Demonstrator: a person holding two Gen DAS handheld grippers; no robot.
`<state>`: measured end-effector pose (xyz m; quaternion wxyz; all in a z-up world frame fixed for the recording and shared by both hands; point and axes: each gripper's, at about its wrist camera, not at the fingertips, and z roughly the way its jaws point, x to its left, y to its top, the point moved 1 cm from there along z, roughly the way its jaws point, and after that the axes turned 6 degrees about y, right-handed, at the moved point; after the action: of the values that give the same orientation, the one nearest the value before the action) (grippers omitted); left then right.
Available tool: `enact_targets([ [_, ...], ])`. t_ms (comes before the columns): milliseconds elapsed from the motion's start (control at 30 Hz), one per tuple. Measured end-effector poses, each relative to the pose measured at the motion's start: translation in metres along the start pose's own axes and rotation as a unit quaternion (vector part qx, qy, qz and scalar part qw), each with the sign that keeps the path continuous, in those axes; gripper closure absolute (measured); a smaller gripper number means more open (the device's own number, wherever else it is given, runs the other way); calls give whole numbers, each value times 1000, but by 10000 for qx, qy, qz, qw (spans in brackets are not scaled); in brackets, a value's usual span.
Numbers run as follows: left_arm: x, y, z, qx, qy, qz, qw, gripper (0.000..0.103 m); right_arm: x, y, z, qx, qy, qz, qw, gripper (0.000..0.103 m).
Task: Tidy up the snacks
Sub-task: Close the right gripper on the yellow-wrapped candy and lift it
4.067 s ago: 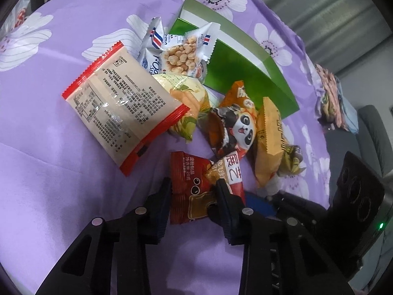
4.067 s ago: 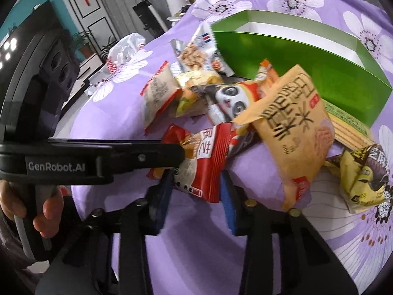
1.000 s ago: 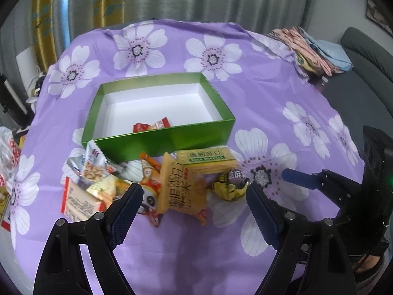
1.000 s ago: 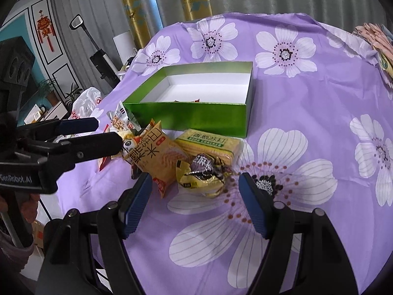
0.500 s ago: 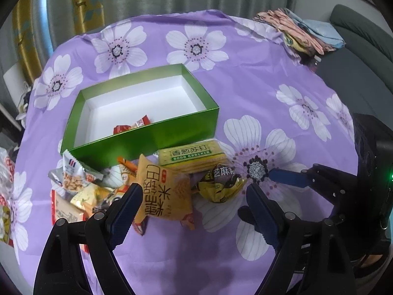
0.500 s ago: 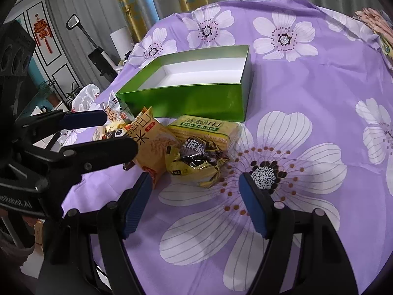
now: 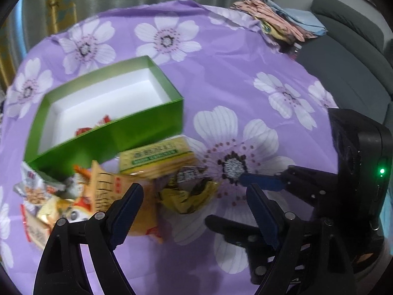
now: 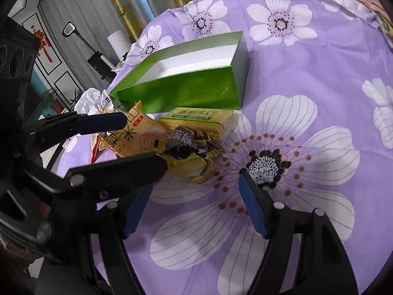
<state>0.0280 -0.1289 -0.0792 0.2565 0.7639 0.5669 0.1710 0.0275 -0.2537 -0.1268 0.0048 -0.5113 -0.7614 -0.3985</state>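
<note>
Boxed: one red packet [image 7: 92,128] inside green box [image 7: 147,125]
Left: snack pile [image 7: 137,184] near box
Tools: left tool [image 7: 194,205], right tool [image 8: 194,202] wide, empty

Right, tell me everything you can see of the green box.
The green box is an open, lidless rectangular carton, apparently glossy card, bright green outside with a white interior. It sits upright on the purple flowered cloth, beyond the snack pile. Inside, near its front wall, lies at least one red packet; the rest looks empty. The yellow cracker pack lies against or just before its front wall. Neither gripper touches it.
</note>
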Motion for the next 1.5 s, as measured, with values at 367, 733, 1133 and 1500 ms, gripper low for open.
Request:
enact_targets([
  [367,10,1,26,370,-290,-287,9985,38,-8,3,16,49,301,88,9995,40],
  [733,25,4,36,544,-480,-608,9955,63,-1,14,29,22,349,-157,9993,56],
  [1133,20,5,2,258,-733,-586,9953,64,18,11,2,-255,276,-444,9983,69],
  [1500,39,50,-49,-595,-598,-564,9948,64,50,63,-25,-809,132,-1184,9896,69],
])
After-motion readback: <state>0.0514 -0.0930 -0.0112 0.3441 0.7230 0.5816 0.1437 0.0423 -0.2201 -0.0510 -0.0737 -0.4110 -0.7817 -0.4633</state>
